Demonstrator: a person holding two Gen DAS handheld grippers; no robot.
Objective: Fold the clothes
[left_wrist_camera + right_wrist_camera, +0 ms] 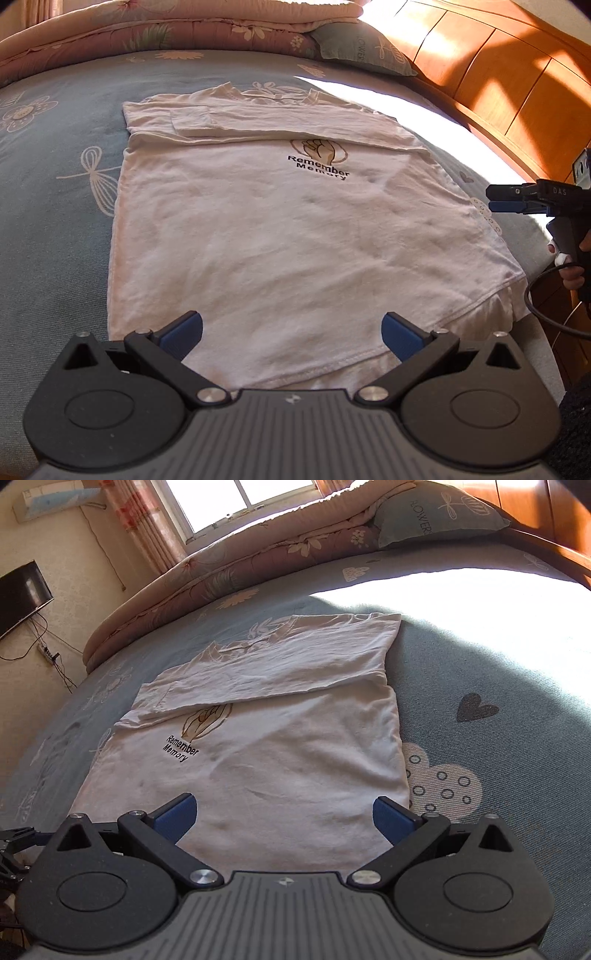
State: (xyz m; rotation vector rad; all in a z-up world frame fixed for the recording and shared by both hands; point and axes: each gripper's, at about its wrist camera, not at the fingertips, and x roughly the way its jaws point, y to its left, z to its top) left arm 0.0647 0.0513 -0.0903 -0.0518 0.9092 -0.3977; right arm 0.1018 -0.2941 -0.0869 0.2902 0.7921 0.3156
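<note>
Lying flat on the bed, the white shirt stretches long, away from both grippers, with its sleeves folded across the top. Its bottom hem is nearest the left gripper, which is open and empty. The right gripper, also open and empty, hangs over the hem's other corner. No boxes or baskets show.

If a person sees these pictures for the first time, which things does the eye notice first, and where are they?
The eye goes first to the white T-shirt lying flat in the middle of the blue flowered bedsheet, sleeves folded across its top, with the black print "Remember Memory" on the chest. Next come the open left gripper above the shirt's hem and the strong patch of sunlight on the bed beside the shirt.
</note>
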